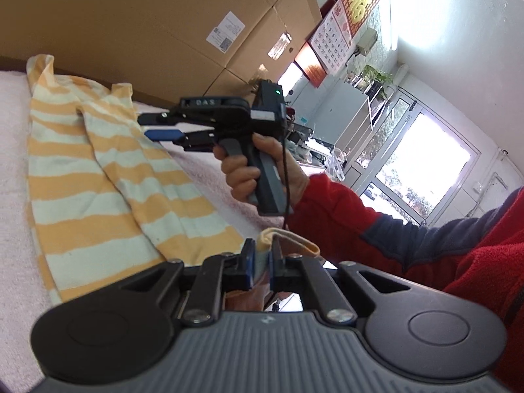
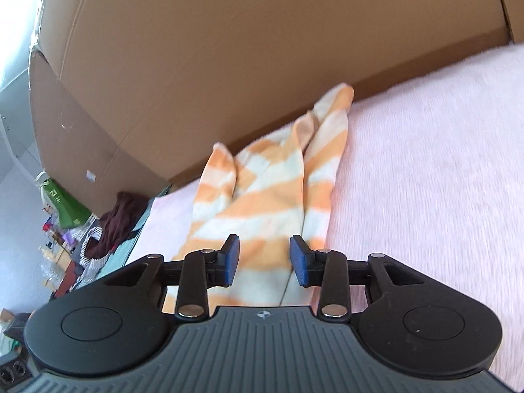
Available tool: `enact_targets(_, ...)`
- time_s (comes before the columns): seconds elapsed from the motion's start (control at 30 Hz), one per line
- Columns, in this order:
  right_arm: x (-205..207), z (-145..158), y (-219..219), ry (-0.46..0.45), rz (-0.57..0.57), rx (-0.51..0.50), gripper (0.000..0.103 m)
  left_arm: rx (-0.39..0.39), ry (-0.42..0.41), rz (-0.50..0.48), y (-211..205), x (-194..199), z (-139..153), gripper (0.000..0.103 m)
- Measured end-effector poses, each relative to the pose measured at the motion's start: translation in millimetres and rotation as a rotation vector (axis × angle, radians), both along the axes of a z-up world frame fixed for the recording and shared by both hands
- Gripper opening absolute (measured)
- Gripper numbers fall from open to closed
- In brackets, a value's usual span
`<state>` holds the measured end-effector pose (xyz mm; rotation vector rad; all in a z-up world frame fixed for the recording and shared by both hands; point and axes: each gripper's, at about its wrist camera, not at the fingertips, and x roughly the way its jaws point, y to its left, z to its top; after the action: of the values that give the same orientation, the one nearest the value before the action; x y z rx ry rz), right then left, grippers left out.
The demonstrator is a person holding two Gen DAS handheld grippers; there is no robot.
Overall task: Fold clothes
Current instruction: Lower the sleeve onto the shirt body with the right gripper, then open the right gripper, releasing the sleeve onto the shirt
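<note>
An orange-and-white striped garment (image 1: 98, 177) lies stretched out on a pink towel-covered surface (image 1: 13, 137). My left gripper (image 1: 261, 263) is shut on the garment's near edge and lifts it a little. My right gripper (image 1: 160, 126) shows in the left wrist view, held by a hand above the middle of the garment, jaws apart and empty. In the right wrist view the right gripper (image 2: 264, 258) is open above the striped garment (image 2: 262, 196), with nothing between its blue pads (image 2: 231, 258).
Large cardboard boxes (image 1: 163, 26) stand along the far edge of the pink surface (image 2: 425, 180). A pile of dark and striped clothes (image 2: 111, 222) lies beyond the surface's left end. The person's red sleeve (image 1: 376, 229) is at the right.
</note>
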<state>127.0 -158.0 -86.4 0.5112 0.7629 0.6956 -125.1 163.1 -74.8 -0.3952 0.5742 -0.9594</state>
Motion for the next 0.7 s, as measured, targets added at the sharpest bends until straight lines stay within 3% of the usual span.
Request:
enact_targets(0.17, -24.2, 2.0, -5.1, -0.005, -0.027, -0.018, 0.03, -0.031, -0.009, 0.012, 0.0, 3.0, 6.6, 0.001)
enact_targets(0.33, -39.9, -0.1, -5.7, 0.02, -0.009, -0.014, 0.031, -0.032, -0.045, 0.018, -0.5, -4.6, 13.1, 0.001)
enact_targets(0.43, -47.8, -2.1, -4.3, -0.003, -0.028, -0.019, 0.029, 0.01, -0.034, 0.021, -6.2, -2.9, 7.5, 0.001)
enact_targets(0.53, -49.9, -4.9, -3.9, -0.008, -0.063, -0.026, 0.005, 0.08, -0.031, 0.023, -13.7, -4.4, 0.8, 0.001)
enact_targets(0.67, -61.3, -3.5, -12.2, -0.025, -0.088, 0.014, 0.004, 0.138, -0.033, 0.021, -14.5, -14.4, -3.8, 0.002)
enact_targets(0.7, -64.7, -3.8, -14.0, -0.022, -0.087, 0.021, 0.004, 0.144, -0.032, 0.024, -12.9, -16.6, -4.2, 0.01)
